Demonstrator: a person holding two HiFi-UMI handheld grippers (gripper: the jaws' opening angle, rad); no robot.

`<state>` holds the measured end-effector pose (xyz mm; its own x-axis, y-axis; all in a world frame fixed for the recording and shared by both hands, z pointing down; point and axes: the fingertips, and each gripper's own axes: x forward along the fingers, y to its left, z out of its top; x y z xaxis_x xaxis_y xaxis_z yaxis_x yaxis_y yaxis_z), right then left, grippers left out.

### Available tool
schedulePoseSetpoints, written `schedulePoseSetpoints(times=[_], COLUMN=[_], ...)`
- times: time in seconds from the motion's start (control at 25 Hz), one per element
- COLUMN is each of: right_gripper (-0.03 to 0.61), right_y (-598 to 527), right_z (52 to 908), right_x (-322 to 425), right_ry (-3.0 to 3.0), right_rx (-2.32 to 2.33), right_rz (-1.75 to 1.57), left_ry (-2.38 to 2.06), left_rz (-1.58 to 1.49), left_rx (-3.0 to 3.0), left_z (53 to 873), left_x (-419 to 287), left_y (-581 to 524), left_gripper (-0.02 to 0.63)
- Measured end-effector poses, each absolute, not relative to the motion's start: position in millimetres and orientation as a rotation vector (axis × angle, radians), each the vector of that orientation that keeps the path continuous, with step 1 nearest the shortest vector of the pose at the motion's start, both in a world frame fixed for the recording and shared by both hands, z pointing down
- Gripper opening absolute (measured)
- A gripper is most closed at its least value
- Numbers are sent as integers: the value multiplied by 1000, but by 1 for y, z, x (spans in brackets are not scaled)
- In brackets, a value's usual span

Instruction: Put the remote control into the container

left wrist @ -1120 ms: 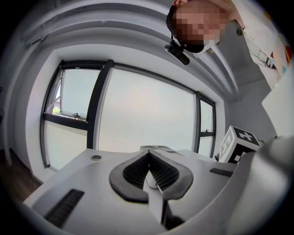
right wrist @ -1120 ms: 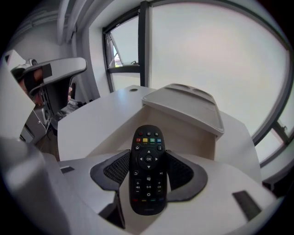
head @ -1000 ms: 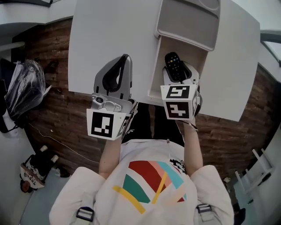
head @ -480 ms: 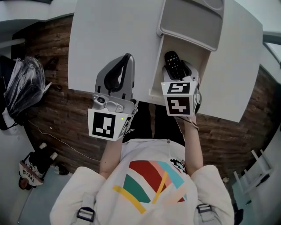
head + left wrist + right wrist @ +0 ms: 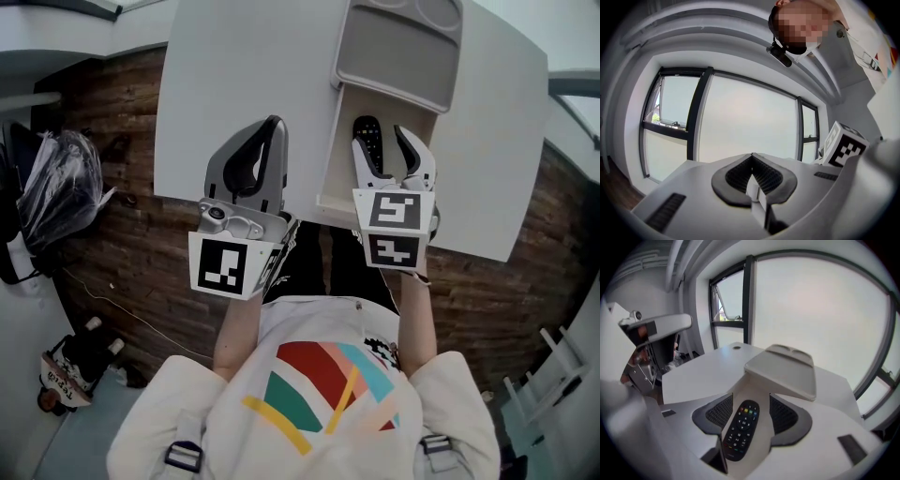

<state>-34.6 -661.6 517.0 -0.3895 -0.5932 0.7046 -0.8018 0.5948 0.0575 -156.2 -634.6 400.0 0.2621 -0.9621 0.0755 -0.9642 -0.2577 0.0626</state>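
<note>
The black remote control [image 5: 368, 137] [image 5: 740, 429] lies face up on the floor of the open beige container [image 5: 334, 161] [image 5: 758, 380], which stands at the white table's near edge. My right gripper [image 5: 383, 142] [image 5: 751, 409] is open just above the container. Its dark pads [image 5: 783, 416] stand either side of the remote, apart from it. The container's lid [image 5: 398, 47] [image 5: 783, 369] covers the far half. My left gripper [image 5: 268, 131] [image 5: 752, 158] is shut on nothing. It sits left of the container over the table edge and tilts up towards a window.
The white table [image 5: 234, 75] spreads left and beyond the container. Below it is a dark wooden floor with a black bag [image 5: 56, 187] at the left and shoes [image 5: 70, 367] nearer me. A white rack [image 5: 553, 366] stands at the lower right.
My right gripper held the remote over the container before. It has opened, and the remote now lies in the container. The gripper has drawn back a little towards me. The left gripper has hardly moved.
</note>
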Motion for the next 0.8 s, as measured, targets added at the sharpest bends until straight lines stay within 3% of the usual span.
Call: schedulePoseSetpoints(times=[0.04,0.12,0.48,0.8], right_gripper=[240,-2,-2,-1], right_y=[-667,-675,-672,-645], right_z=[497,449,277,224], right_x=[-31,-18,40,74], right_ry=[-2157,-2219,-2490,-2546], right_rx=[1153,1298,1660,1792], right_rz=[360,309,66,-94], left_ry=[-1860,-1873,-1942,-1920], left_rz=[16,-13,-243,-343], left_rx=[2438,2472,2670,2819], left_z=[391,370,249,194], left_x=[-156,-154,-127,-98], left_y=[-636,-636,-644,-639], left_gripper=[8,8,8,8])
